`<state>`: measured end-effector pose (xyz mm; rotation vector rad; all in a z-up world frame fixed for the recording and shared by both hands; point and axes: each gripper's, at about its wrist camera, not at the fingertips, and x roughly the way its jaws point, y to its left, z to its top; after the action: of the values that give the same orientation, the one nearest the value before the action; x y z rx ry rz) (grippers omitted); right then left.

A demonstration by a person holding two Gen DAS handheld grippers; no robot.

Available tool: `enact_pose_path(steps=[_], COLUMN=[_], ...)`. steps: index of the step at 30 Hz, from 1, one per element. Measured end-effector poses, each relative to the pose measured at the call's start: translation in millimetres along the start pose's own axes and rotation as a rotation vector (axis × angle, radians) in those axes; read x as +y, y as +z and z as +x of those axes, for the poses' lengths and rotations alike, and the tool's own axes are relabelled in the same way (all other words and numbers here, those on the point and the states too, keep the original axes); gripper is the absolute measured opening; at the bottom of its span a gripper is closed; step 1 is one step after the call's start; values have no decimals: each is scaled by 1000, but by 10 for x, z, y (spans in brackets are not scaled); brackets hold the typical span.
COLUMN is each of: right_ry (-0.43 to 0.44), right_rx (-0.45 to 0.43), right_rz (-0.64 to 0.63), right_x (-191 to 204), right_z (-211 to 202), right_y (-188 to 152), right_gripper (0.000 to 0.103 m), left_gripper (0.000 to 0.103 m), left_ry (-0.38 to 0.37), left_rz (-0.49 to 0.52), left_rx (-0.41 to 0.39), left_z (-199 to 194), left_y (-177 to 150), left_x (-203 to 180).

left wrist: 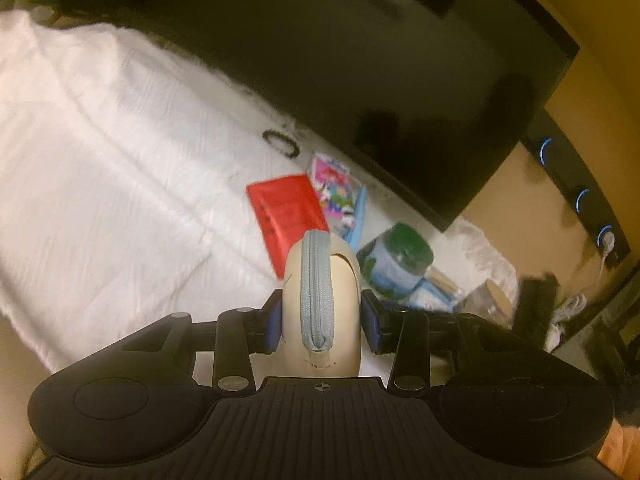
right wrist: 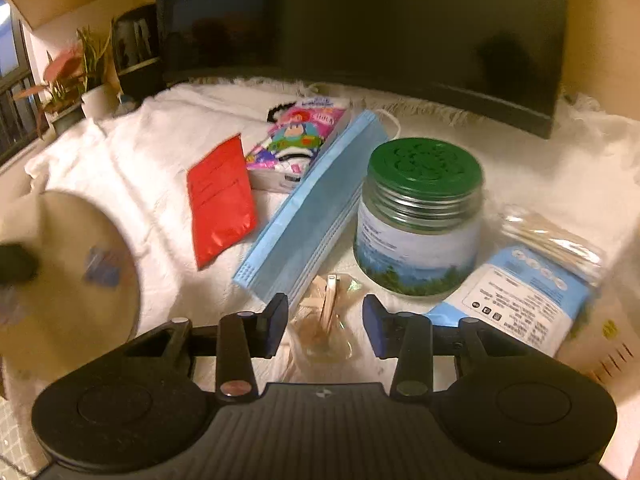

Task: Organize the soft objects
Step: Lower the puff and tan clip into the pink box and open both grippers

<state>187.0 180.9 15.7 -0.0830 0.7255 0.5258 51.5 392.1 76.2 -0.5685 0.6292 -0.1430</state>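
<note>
My left gripper (left wrist: 320,316) is shut on a beige round zip pouch (left wrist: 320,304) with a grey zipper, held above the white cloth (left wrist: 100,160). The pouch also shows blurred at the left of the right wrist view (right wrist: 76,264). My right gripper (right wrist: 325,318) is open, its blue pads either side of a clear packet of wooden sticks (right wrist: 326,316) lying on the cloth. A stack of blue face masks (right wrist: 316,208), a red packet (right wrist: 220,200) and a cartoon tissue pack (right wrist: 298,140) lie ahead of it.
A green-lidded jar (right wrist: 420,216) stands right of the masks, with a blue-and-white cotton swab bag (right wrist: 532,292) further right. A black monitor (right wrist: 360,20) stands behind. A black hair tie (left wrist: 280,142) lies on the cloth. Potted plants (right wrist: 80,76) stand at the far left.
</note>
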Motion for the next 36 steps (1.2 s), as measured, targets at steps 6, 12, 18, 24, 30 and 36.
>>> enact_pose_path(steps=[6, 12, 18, 24, 30, 36], right_ry=[42, 50, -59, -210, -320, -420], right_rx=[15, -43, -33, -62, -153, -255], right_rz=[-14, 9, 97, 193, 273, 282], right_x=[-35, -296, -782, -1312, -1735, -1979], right_z=[-267, -1220, -2012, -2716, -3262, -3650], right_y=[-35, -329, -856, -1313, -1464, -1425], right_gripper=[11, 11, 11, 11, 11, 11], left_gripper=[44, 44, 44, 44, 44, 44], left_ry=[-33, -141, -293, -455, -585, -629], left_rz=[2, 56, 139, 227, 276, 295], left_rx=[26, 94, 250, 351, 344, 293], left_z=[11, 166, 512, 818, 1079, 1396], left_y=[-90, -231, -588, -874, -761, -539], left_x=[-90, -479, -1184, -2017, -2771, -3360])
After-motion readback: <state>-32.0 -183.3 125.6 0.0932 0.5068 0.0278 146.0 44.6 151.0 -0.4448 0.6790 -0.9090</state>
